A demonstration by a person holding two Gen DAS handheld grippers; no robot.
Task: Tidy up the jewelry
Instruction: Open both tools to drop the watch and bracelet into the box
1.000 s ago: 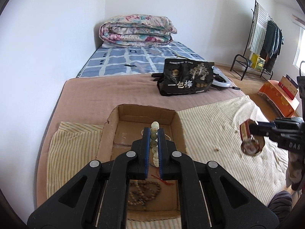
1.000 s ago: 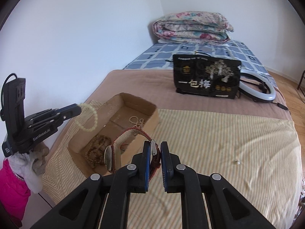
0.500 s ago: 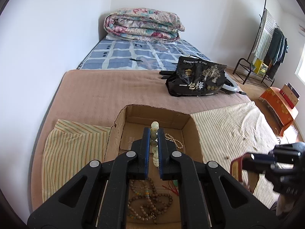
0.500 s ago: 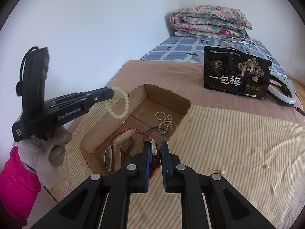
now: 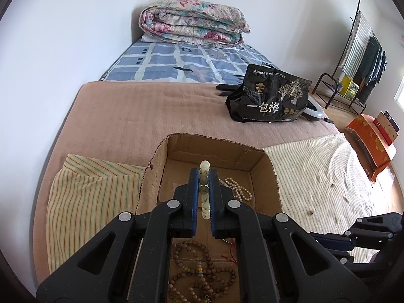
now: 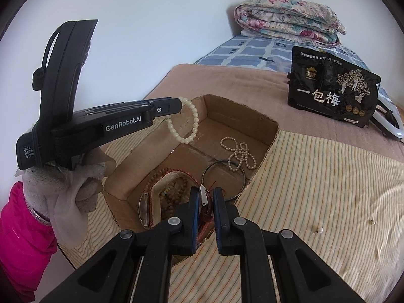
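An open cardboard box (image 5: 265, 171) (image 6: 265, 131) sits on the bed. My left gripper (image 5: 203, 176) (image 6: 178, 106) is shut on a pale jade bead bracelet (image 5: 204, 174) (image 6: 185, 123) and holds it above the box. My right gripper (image 6: 204, 197) is shut on a red-strapped wristwatch (image 6: 145, 208) and holds it over the box's near corner. Inside lie a brown wooden bead string (image 5: 199, 277) (image 6: 174, 192), a small pearl strand (image 5: 237, 189) (image 6: 238, 155) and a thin dark bangle (image 6: 223, 179).
A striped cloth (image 5: 88, 202) (image 6: 315, 189) covers the brown blanket (image 5: 151, 111) around the box. A black snack bag (image 5: 270, 101) (image 6: 330, 93) stands further back, a folded quilt (image 5: 192, 22) at the bed's head. Small loose earrings (image 6: 319, 231) lie on the cloth at right.
Both grippers have moved closer over the box. The right gripper carried the watch leftward to the box's near corner; the left kept hold of the jade bracelet.
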